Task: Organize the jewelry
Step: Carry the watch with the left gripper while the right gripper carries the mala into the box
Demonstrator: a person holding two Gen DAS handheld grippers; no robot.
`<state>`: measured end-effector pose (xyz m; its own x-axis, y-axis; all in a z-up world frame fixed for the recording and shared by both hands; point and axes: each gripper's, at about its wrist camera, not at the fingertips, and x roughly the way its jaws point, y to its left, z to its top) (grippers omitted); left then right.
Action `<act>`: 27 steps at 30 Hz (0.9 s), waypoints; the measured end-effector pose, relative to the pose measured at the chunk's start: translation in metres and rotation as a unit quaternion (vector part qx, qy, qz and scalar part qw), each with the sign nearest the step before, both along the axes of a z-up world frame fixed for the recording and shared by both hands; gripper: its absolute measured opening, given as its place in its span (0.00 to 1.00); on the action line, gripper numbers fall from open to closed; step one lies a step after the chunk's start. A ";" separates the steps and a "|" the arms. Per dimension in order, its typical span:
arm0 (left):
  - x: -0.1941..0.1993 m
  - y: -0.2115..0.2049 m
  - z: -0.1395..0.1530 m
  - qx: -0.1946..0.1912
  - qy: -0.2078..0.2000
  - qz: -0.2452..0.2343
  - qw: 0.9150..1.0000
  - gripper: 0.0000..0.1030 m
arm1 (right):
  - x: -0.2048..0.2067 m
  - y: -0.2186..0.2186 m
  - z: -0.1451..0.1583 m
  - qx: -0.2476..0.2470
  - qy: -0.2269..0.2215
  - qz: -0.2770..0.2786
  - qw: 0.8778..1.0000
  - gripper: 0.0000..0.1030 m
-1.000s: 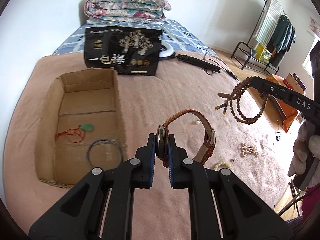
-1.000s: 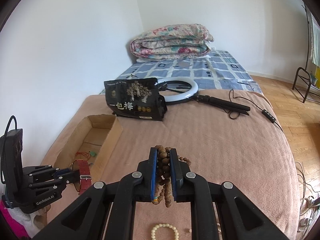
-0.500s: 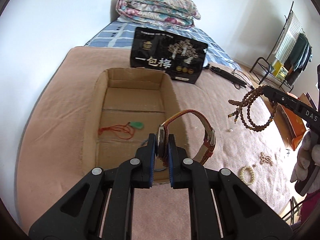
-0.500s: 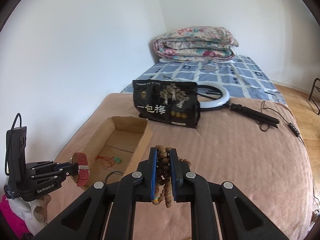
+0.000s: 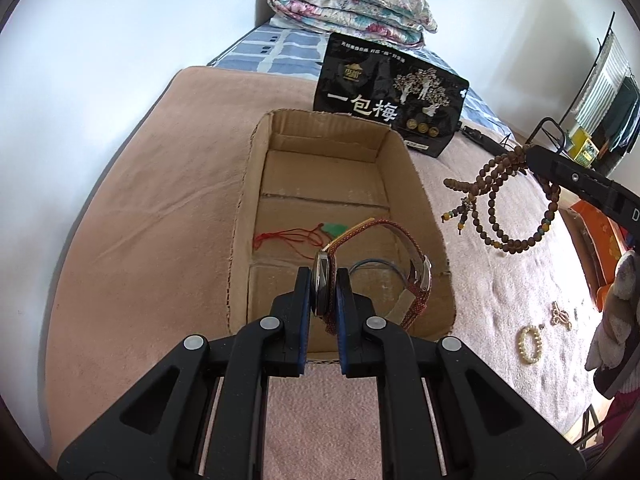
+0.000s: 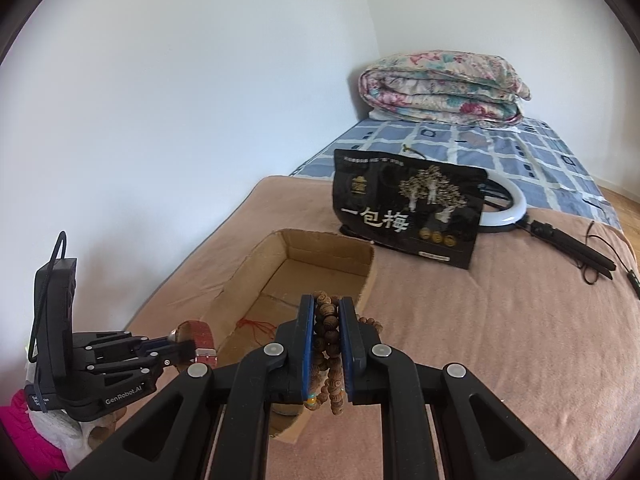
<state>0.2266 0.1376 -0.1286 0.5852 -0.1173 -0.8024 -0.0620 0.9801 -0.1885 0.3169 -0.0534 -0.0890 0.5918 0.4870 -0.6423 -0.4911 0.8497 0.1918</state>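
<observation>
Centrally on the bed [image 5: 160,208], an open cardboard box [image 5: 400,160] holds a red-corded green pendant [image 5: 334,229]. Left hand-held gripper [image 5: 325,288] clamps a red-strapped watch [image 5: 416,276] above the box; right hand-held gripper [image 6: 327,320] pinches wooden prayer beads [image 6: 326,324] beside it.

right gripper [image 6: 327,334] clamped on a wooden bead strand [image 6: 326,344], held above the near end of an open cardboard box [image 6: 256,268] on the pink blanket [image 6: 500,320]. left gripper [image 6: 182,350] at lower left, pinching a red-strapped watch [image 6: 198,340] beside the box's near left wall. farther back, a black printed bag [image 6: 408,208], a ring light [image 6: 508,208] and a folded floral quilt [image 6: 440,88].
</observation>
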 end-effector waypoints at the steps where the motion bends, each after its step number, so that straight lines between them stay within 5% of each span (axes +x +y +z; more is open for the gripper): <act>1: 0.000 0.002 -0.002 0.001 0.002 0.001 1.000 0.09 | 0.000 0.004 -0.001 0.001 0.000 0.004 1.000 0.10; 19: 0.005 0.008 -0.016 -0.001 0.022 0.008 1.000 0.09 | 0.005 0.041 -0.021 -0.001 0.020 0.037 0.999 0.10; 23: 0.006 0.008 -0.018 -0.002 0.025 0.008 1.000 0.09 | 0.008 0.040 -0.024 0.006 0.028 0.036 0.999 0.21; 25: 0.007 0.008 -0.019 -0.003 0.028 0.010 1.000 0.14 | 0.009 0.038 -0.024 0.012 0.027 0.033 0.999 0.31; 27: 0.006 0.009 -0.018 -0.005 0.025 0.013 1.000 0.30 | 0.009 0.037 -0.024 0.010 0.026 0.032 0.999 0.32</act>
